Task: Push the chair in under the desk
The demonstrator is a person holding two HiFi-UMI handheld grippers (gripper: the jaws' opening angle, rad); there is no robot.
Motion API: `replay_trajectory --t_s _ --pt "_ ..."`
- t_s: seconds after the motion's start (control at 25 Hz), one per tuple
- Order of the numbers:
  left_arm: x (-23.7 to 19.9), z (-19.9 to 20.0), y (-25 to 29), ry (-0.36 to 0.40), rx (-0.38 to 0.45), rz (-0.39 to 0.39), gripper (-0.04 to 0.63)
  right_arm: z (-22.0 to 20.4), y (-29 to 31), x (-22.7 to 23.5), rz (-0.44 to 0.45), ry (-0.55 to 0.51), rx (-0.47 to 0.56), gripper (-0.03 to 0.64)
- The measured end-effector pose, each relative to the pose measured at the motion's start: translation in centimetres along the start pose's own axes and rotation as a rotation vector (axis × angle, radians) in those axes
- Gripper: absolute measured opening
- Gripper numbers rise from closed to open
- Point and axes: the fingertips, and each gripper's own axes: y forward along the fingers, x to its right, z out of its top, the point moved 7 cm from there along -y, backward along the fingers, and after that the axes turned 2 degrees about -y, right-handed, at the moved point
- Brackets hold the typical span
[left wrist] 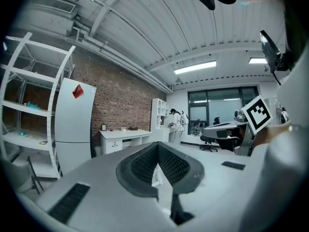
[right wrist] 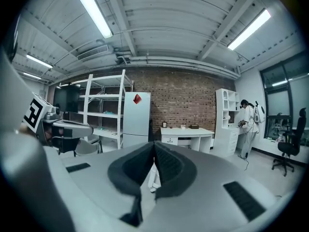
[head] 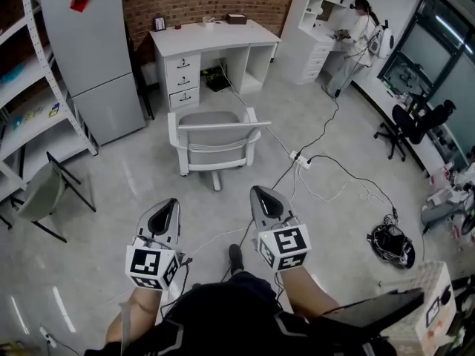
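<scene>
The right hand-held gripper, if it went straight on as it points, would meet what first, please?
Probably the backrest of the white chair, ahead of the right hand-held gripper; the floor between looks free.

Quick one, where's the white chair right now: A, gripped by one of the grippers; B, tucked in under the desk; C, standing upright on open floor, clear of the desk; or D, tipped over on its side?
C: the chair stands upright on the floor, with a gap between it and the desk.

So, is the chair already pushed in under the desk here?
No, the chair stands well out in front of the desk, with no part of it under.
</scene>
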Motion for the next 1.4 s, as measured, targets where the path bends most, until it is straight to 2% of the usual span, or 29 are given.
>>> replay_trajectory --t_s 0.16,0.48,0.8,1.4 --pt "-0.5 0.8 3.1 0.02 -0.002 0.03 0.008 0.5 2.9 2.8 0.008 0.011 0.017 0.008" --pt "-1.0 1.4 9.2 0.012 -0.019 0.057 0.008 0.6 8.4 7.7 0.043 0.03 0.018 0.008" --pt "-1.7 2.3 14.3 0.02 -0.032 0.097 0.008 1.3 12.8 10.8 0.104 0.029 0.029 0.008" --pt "0.4 2.1 23.0 0.033 -0.048 0.129 0.008 0.5 16.3 19.0 0.155 0.021 0.04 0.008"
